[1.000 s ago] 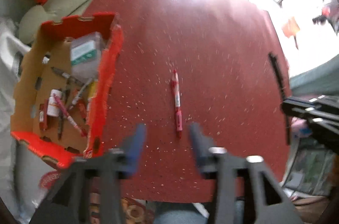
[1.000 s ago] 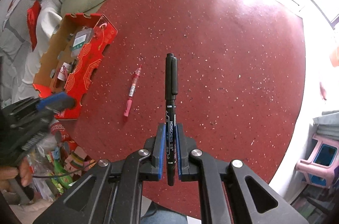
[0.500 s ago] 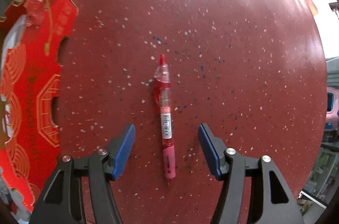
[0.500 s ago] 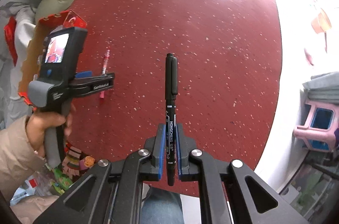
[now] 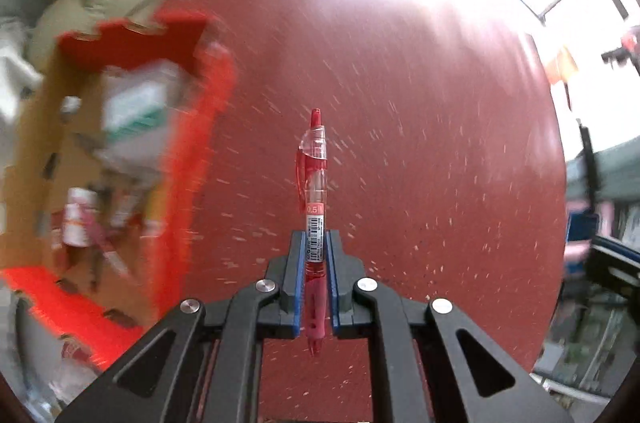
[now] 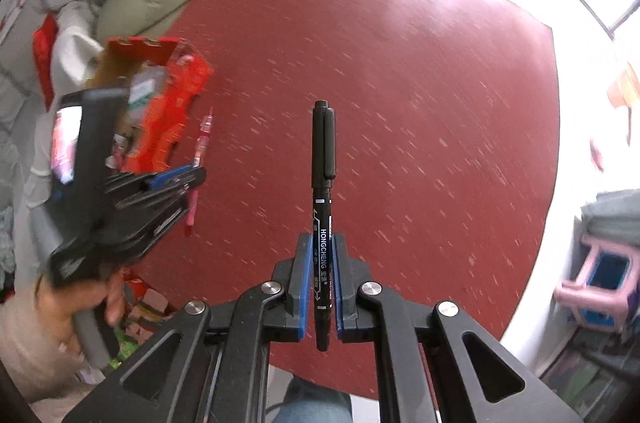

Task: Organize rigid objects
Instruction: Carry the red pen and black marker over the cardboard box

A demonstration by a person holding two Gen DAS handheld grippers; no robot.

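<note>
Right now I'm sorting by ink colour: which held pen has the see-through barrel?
The red pen in the left hand-held gripper; the black marker in the right hand-held gripper is opaque.

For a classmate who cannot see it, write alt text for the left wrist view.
The left gripper is shut on a red gel pen, which points forward above a round red table. To its left, blurred by motion, stands an open red cardboard box holding pens and small packages.
</note>
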